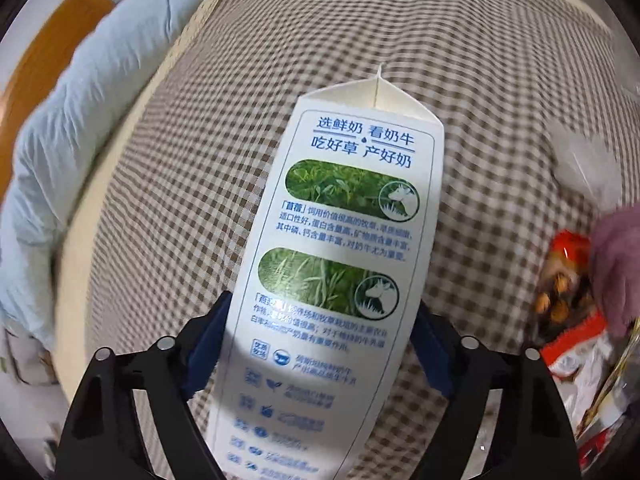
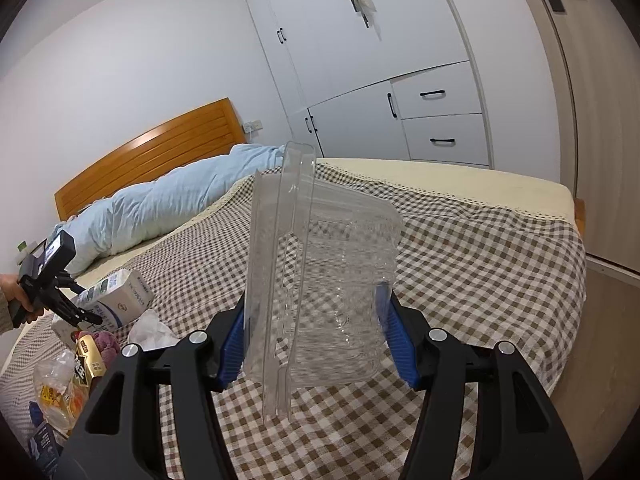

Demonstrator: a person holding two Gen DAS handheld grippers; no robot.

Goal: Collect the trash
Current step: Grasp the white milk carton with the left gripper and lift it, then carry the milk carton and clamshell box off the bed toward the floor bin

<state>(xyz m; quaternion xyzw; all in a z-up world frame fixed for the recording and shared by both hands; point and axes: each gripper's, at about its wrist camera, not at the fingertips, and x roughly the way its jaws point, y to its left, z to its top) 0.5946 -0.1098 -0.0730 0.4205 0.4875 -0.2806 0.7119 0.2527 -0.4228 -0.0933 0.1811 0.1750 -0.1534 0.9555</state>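
A white milk carton with blue print and green pictures lies on the brown checked bedspread. My left gripper points down at it, and both blue pads sit against the carton's two sides. In the right wrist view the same carton and left gripper show at the far left, held by a hand. My right gripper is shut on a clear plastic clamshell box, held upright above the bed.
A red snack packet, a pink cloth, a crumpled tissue and several wrappers lie near the carton. A light blue duvet lies by the wooden headboard. White wardrobes stand behind the bed.
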